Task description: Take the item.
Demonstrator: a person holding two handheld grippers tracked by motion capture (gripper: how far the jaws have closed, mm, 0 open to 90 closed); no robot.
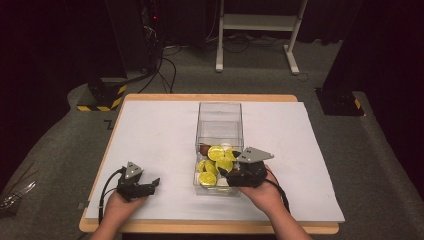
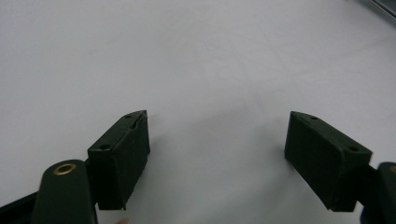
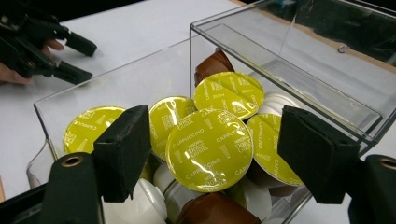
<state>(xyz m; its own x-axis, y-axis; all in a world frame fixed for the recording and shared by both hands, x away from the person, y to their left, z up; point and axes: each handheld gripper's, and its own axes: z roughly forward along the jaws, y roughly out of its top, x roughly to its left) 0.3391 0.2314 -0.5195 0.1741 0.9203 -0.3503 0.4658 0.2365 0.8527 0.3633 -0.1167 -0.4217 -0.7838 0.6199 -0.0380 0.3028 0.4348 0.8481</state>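
Note:
A clear plastic box (image 1: 220, 117) stands mid-table, its near end filled with coffee capsules. Most have yellow "cappuccino" lids (image 1: 216, 152); a few are brown (image 3: 212, 65) or white (image 3: 149, 198). My right gripper (image 1: 228, 163) hovers at the box's near right corner, open. In the right gripper view its jaws flank one yellow capsule (image 3: 208, 149) with gaps on both sides and the pads (image 3: 123, 149) touch nothing. My left gripper (image 1: 152, 184) rests near the front left of the table, open, with bare white sheet (image 2: 215, 70) between its jaws. It also appears as the left gripper (image 3: 81, 58) farther off.
A white sheet (image 1: 160, 130) covers the wooden table (image 1: 210, 97). The far half of the box holds nothing. On the floor beyond stand a white metal frame (image 1: 257, 22), a yellow-and-black striped base (image 1: 102, 95) and dark cables (image 1: 167, 70).

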